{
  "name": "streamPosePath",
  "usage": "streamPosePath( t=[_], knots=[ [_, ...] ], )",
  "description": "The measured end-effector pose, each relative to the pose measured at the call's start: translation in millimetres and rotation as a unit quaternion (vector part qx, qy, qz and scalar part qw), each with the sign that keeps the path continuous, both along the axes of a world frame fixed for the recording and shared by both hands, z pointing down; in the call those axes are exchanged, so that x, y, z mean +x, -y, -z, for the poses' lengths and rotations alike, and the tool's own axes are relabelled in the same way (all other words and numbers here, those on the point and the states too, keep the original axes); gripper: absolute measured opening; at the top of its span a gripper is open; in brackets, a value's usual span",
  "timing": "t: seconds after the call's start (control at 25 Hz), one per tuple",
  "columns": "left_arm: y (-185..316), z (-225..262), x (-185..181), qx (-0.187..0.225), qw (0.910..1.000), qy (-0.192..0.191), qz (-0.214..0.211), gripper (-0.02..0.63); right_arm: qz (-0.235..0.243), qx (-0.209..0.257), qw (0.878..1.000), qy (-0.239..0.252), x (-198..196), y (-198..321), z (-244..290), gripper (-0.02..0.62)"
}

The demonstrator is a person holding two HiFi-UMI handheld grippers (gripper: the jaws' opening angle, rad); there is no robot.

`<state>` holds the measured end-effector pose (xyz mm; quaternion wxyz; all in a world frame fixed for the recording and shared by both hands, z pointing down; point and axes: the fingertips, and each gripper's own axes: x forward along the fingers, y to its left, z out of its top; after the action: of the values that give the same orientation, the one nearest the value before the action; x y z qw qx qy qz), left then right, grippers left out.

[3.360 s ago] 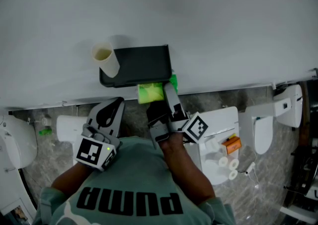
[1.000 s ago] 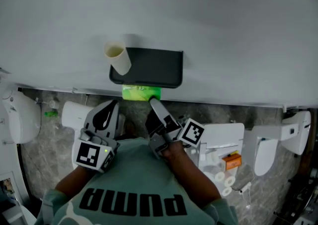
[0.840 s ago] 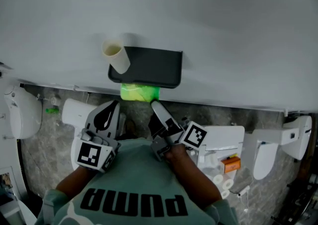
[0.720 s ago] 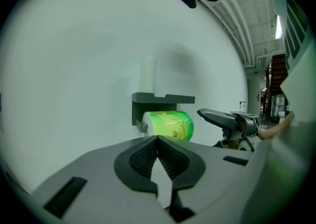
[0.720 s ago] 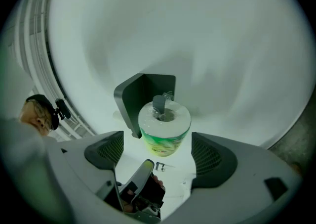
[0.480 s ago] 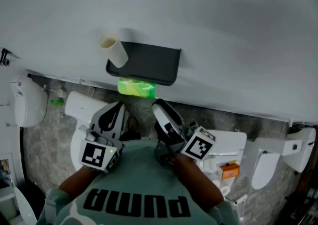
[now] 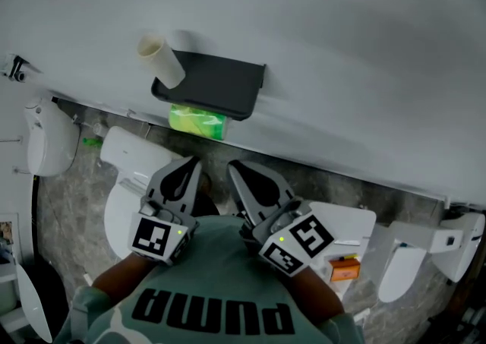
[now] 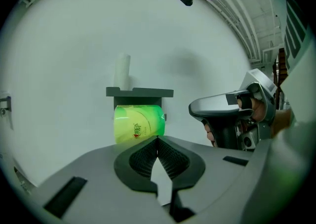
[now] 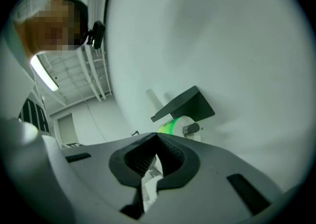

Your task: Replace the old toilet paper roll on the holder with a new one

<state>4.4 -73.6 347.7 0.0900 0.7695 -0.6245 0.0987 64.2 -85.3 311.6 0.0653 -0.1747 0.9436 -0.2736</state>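
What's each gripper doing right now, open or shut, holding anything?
Left gripper: shut, nothing between its jaws.
Right gripper: shut, its jaws have just been closing, nothing between them.

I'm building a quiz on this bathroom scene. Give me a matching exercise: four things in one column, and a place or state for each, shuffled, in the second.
Things:
1. cardboard tube
2. green-wrapped toilet paper roll
3. black holder shelf
4. left tongs

Places or states:
A. closed, nothing between them
B. fixed to the white wall
C. upright on top of the shelf, at its left end
D. hung right under the shelf

Pairs: 1-C; 2-D; 3-B; 4-A
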Motion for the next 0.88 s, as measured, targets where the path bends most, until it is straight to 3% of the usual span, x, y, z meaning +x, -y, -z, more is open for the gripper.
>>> streamPosePath(
  t=[0.16,0.44,0.88],
  knots=[
    [-2.6,-3.7,6.8,-0.012,0.9999,0.008,0.008,0.003,0.008,0.054,0.997,-0.048,-2.3,-5.9,-1.8,0.005],
    [-11.0,-9.7,6.6,-0.028,0.9994,0.014,0.013,0.003,-0.023,0.093,0.993,-0.065,-5.5,3.5,6.3,0.005],
    [-26.8,20.2,-21.6,0.012,0.9998,0.002,0.014,0.003,-0.046,0.142,0.983,-0.110,-35.3,-10.7,28.1,0.005]
  ],
)
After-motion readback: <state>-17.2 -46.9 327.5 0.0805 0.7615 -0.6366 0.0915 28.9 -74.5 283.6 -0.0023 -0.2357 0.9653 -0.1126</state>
